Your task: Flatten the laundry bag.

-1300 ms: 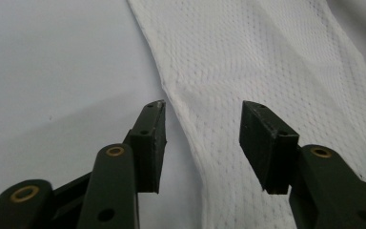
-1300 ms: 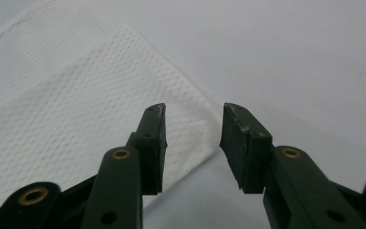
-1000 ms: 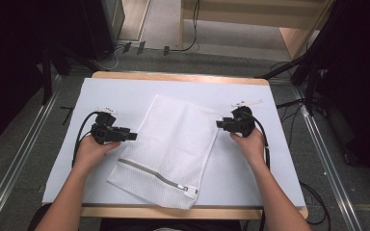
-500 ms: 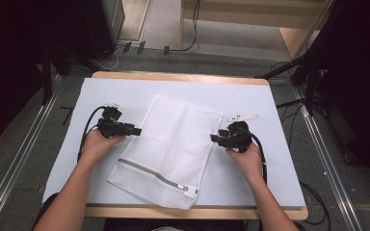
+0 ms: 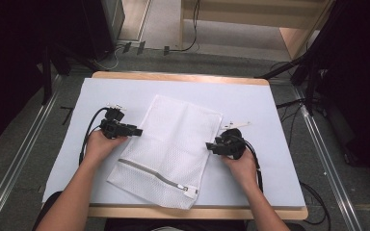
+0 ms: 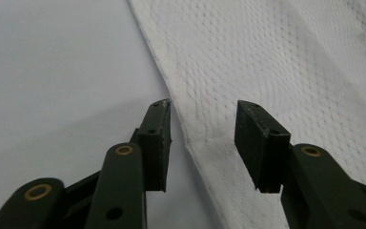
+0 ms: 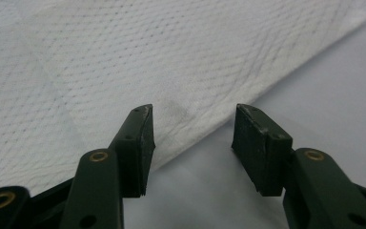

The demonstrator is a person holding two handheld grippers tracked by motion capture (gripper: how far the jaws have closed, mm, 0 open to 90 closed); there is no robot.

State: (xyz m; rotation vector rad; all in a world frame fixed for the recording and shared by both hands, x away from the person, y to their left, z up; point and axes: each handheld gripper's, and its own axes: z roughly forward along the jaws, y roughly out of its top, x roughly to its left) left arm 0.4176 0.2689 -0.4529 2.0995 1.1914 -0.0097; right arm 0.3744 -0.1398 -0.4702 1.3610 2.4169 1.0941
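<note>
Nearest the person, the zipper [image 5: 156, 174] end of the white mesh laundry bag [image 5: 173, 144] lies flat on the bench [image 5: 270, 110], untouched and behind both grippers. Further out, the right gripper [image 5: 211, 146] has slid in along the bench from the far right corner region and now sits at the bag's right edge; its jaws have just been opening, and in the right gripper view that edge [image 7: 205, 126] runs across the gap between the pads without either pad pressing on it. The left gripper [image 5: 138, 131] has hardly shifted from where it was a second ago, at the bag's left edge, but its jaws have just been closing; they stand apart with the hem [image 6: 190, 138] between them, not yet pinched. Both sides now look lined up for a two-handed pinch of the bag's opposite edges. Beyond the grippers, the bag's far corner [image 5: 160, 97] rests undisturbed.
</note>
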